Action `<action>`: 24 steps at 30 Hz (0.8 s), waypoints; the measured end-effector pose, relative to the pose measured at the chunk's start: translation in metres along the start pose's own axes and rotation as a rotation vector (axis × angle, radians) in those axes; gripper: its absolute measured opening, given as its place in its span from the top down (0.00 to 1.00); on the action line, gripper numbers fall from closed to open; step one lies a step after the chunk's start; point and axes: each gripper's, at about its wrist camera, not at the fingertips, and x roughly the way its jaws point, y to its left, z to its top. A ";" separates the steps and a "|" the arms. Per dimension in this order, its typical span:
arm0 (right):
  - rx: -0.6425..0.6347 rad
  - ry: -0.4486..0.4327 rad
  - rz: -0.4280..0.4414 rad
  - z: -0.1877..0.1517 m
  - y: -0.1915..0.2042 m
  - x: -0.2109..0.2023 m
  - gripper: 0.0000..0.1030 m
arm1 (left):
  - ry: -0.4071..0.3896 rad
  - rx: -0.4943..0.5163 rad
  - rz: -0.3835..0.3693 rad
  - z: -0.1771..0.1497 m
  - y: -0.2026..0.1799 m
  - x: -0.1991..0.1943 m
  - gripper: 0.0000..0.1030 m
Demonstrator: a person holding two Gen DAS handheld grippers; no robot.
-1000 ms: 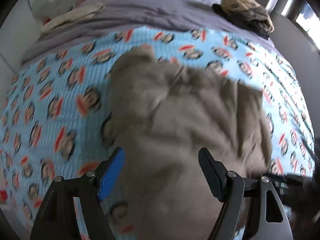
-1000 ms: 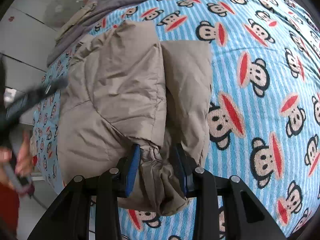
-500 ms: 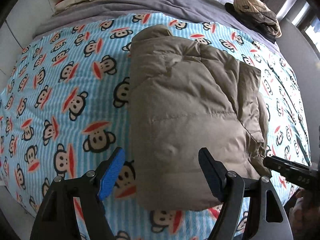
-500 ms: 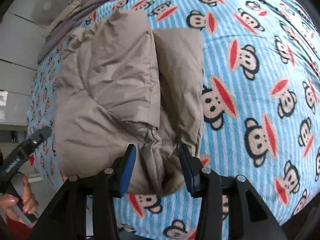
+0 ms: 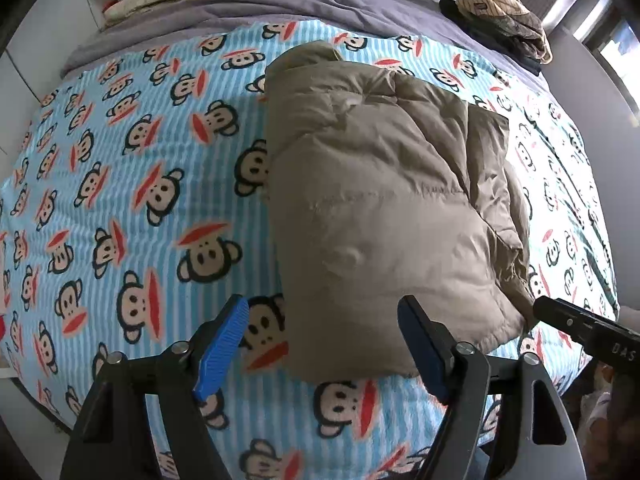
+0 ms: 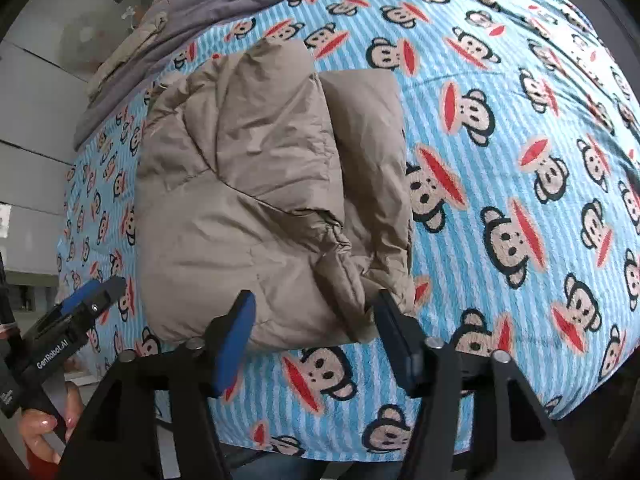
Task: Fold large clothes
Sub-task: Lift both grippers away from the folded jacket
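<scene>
Left gripper (image 5: 322,334): we saw its jaws opening above the folded jacket (image 5: 384,208) on the blanket (image 5: 140,200), gripping nothing; only this view showed the far clothes pile (image 5: 504,20). Right gripper (image 6: 316,328) was opening too, empty; only here we saw a hand (image 6: 44,428).
</scene>
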 end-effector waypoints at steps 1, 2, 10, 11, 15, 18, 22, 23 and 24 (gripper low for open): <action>-0.001 -0.008 -0.004 -0.001 0.003 -0.003 0.30 | -0.010 0.002 0.003 -0.001 0.001 -0.003 0.02; -0.001 -0.015 -0.006 -0.002 0.006 -0.005 0.29 | -0.025 0.005 0.010 -0.003 0.002 -0.006 0.01; -0.017 -0.092 -0.034 -0.006 0.025 -0.027 0.22 | -0.081 0.021 0.059 -0.004 0.003 -0.035 0.01; -0.025 -0.101 -0.036 -0.006 0.027 -0.030 0.21 | -0.094 0.015 0.067 -0.004 0.003 -0.040 0.01; -0.050 -0.152 -0.067 -0.006 0.034 -0.042 0.10 | -0.132 -0.018 0.095 -0.008 0.001 -0.054 0.00; -0.061 -0.208 -0.076 -0.008 0.034 -0.055 0.00 | -0.132 -0.042 0.108 -0.012 -0.002 -0.058 0.00; -0.083 -0.258 -0.107 -0.011 0.033 -0.075 0.00 | -0.155 -0.051 0.136 -0.021 -0.009 -0.070 0.01; -0.085 -0.259 -0.110 -0.011 0.033 -0.077 0.00 | -0.166 -0.053 0.144 -0.023 -0.012 -0.074 0.00; -0.084 -0.258 -0.117 -0.012 0.032 -0.080 0.00 | -0.176 -0.054 0.147 -0.026 -0.014 -0.079 0.00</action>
